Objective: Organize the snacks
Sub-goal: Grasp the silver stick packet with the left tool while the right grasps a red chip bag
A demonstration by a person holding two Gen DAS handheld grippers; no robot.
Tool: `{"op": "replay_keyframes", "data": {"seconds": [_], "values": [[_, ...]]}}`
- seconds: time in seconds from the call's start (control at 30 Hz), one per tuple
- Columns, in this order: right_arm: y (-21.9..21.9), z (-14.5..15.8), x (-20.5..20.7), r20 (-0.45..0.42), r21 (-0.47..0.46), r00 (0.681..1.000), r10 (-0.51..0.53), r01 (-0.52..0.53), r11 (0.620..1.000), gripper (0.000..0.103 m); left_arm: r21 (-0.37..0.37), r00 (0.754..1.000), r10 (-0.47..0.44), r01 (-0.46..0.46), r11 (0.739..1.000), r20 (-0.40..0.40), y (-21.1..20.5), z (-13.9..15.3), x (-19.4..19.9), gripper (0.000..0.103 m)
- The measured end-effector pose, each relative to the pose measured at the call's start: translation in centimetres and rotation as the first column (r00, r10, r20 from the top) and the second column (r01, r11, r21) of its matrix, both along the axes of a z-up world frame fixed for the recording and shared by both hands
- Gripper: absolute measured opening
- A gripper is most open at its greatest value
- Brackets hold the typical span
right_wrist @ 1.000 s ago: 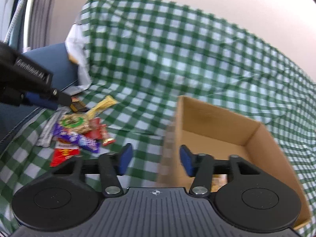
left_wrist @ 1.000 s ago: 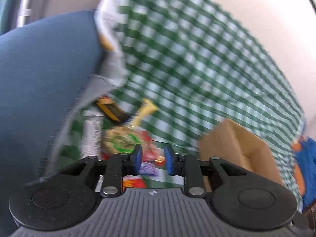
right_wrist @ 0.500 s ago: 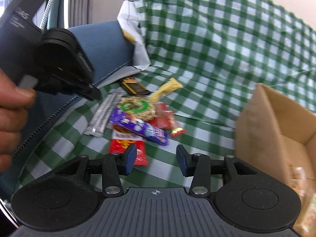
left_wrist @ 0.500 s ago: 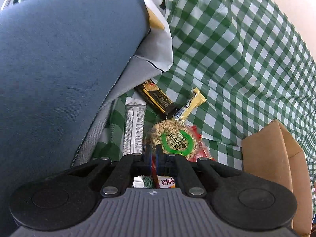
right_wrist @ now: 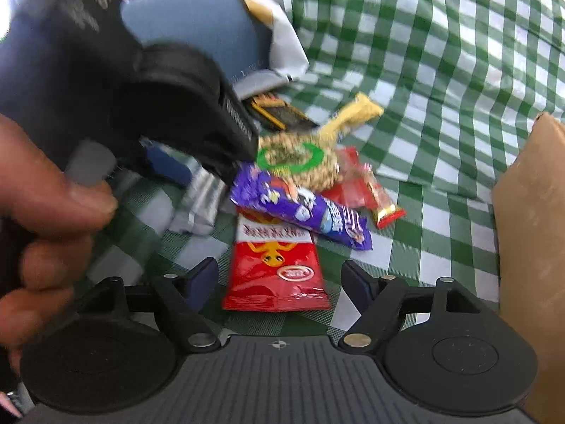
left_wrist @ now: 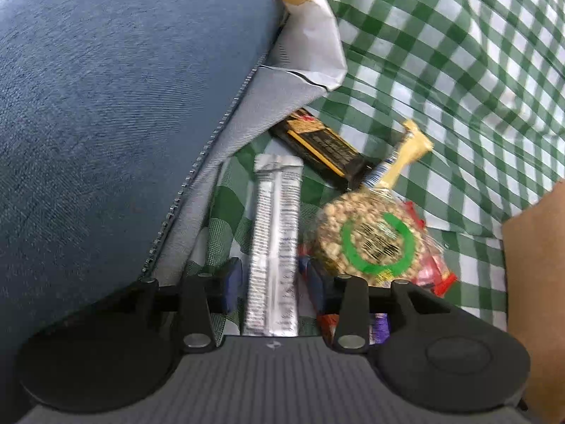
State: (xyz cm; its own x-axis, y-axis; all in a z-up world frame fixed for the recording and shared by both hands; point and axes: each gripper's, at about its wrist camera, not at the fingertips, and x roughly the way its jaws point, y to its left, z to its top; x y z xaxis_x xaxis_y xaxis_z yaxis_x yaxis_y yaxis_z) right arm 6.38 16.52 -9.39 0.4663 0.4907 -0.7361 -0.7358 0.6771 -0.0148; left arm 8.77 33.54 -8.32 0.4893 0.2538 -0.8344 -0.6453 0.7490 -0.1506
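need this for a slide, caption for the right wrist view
Right gripper open over a red snack packet on green checked cloth; left gripper at the pile's silver packet.

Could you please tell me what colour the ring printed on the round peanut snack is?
Green; the peanut snack shows it best in the left wrist view.
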Motion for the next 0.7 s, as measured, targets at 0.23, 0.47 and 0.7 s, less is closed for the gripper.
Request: {"op": "replay_keyframes", "data": {"seconds": [0.23, 0.47, 0.7], "values": [[-0.2, -0.3, 0.9, -0.054, 0.011, 0.998, -0.032, 0.033, 0.999, 0.075, 0.04, 0.996, -0.064, 0.066, 0.997, -0.055, -0.7, -0.8, 0.4, 0.044], [-1.4, 0.4, 0.9, -0.084, 0.026, 0.996, -0.019, 0.022, 0.999, 0.063, 0.025, 0.995, -0.092, 0.093, 0.995, -0.039, -1.3, -0.3, -0.7, 0.028], [-4.7, 2.8, -0.6, -0.067, 0.029, 0.998, -0.021, 0.023, 0.999, 0.062, -0.12, 0.991, -0.079, 0.092, 0.989, 0.108, -2.0, 2.1, -3.8, 0.027]]}}
